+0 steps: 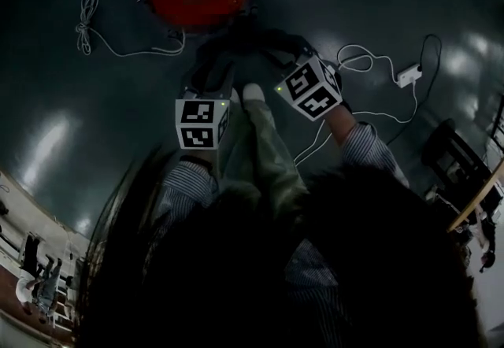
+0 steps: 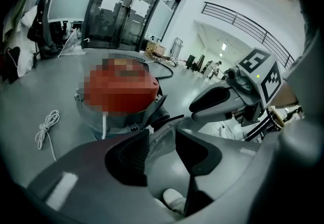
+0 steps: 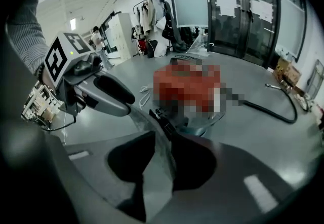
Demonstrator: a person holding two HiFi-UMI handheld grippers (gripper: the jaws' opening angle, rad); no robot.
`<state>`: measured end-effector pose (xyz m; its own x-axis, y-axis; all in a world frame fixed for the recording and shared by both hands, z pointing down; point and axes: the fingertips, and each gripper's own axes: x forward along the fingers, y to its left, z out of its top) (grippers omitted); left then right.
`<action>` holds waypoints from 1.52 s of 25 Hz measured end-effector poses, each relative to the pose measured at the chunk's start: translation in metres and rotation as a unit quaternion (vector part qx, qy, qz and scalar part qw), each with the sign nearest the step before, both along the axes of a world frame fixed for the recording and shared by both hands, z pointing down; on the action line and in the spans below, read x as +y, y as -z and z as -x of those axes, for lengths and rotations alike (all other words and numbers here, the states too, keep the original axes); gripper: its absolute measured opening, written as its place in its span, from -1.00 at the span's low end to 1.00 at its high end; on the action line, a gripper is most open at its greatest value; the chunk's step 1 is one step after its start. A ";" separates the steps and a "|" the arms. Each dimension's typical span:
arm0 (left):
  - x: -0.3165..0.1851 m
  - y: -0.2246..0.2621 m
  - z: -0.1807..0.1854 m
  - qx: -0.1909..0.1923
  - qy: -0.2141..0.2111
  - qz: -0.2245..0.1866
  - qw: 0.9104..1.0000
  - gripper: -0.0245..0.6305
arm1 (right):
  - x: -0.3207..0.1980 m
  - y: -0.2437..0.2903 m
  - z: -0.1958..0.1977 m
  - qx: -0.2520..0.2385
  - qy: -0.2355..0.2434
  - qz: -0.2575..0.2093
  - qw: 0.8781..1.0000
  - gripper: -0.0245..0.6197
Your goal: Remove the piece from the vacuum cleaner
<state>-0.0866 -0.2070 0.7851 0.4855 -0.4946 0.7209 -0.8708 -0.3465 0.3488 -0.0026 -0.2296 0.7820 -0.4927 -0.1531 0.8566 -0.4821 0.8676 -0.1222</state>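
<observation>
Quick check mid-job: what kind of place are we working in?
Likely a large lobby or hall of an office or lab building: glossy grey floor, tall glass doors, and a railed upper gallery.

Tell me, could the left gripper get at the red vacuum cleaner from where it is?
Probably yes. The left gripper points straight at the vacuum cleaner, jaws apart; only a grey piece lies between them, leading toward the machine, and nothing else blocks it.
</observation>
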 end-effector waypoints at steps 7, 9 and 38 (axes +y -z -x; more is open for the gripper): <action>-0.005 -0.033 0.002 -0.049 -0.069 0.004 0.996 -0.33 | 0.005 -0.030 -0.003 0.055 0.069 -0.026 0.996 -0.60; -0.005 -0.040 0.001 -0.068 -0.088 0.007 0.994 -0.34 | 0.003 -0.035 -0.004 0.074 0.080 -0.041 0.993 -0.61; 0.055 -0.021 -0.011 -0.032 -0.065 0.102 0.992 -0.83 | 0.053 -0.007 -0.007 0.059 0.020 0.023 0.998 -0.85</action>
<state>-0.0759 -0.1522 0.8060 0.4851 -0.2724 0.8309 -0.8463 -0.3853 0.3678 0.0046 -0.1764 0.7894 -0.3928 -0.0948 0.9147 -0.4613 0.8808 -0.1068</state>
